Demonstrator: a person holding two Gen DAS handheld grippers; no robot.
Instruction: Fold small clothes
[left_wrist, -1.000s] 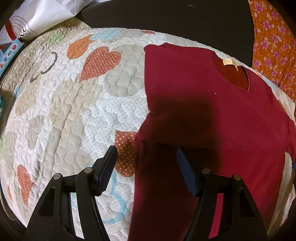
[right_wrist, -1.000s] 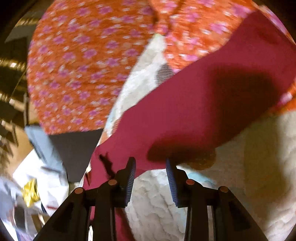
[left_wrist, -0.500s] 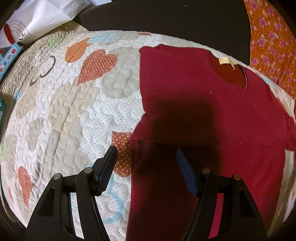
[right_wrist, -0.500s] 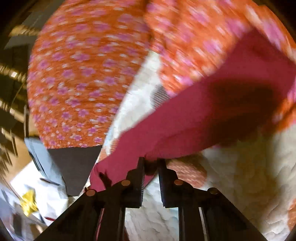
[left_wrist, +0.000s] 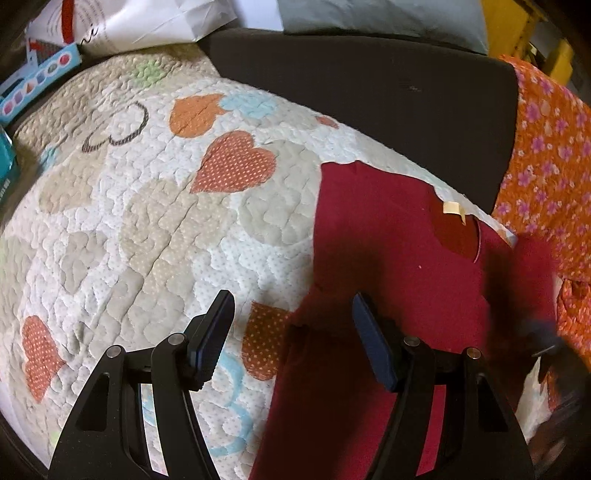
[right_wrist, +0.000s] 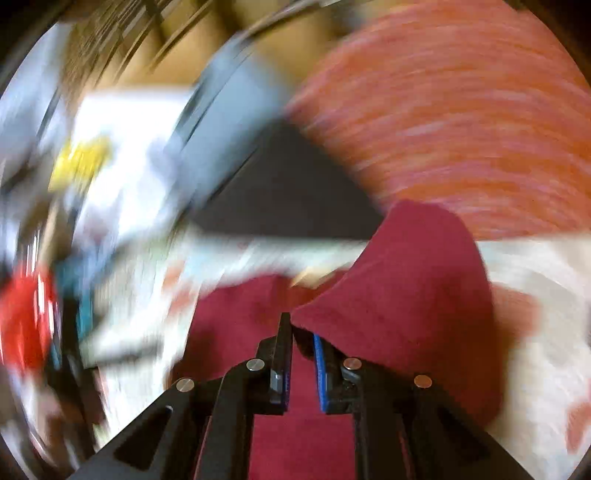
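The right claw (right_wrist: 299, 332) pinches the shirt's (left_wrist: 388, 266) edge to fold it over, while the left claw (left_wrist: 291, 332) hovers spread above the quilt (left_wrist: 147, 221).

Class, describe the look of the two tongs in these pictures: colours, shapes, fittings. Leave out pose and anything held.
Both the left tongs and the right tongs have glossy black angular frames with triangular cut-outs and round silver rivets. Each finger ends in a flat rectangular pad; ribbed blue facing shows on some. No cables, markings or sleeves are visible.

Heart-patterned quilt (left_wrist: 155, 229), orange floral cloth (left_wrist: 546, 166)
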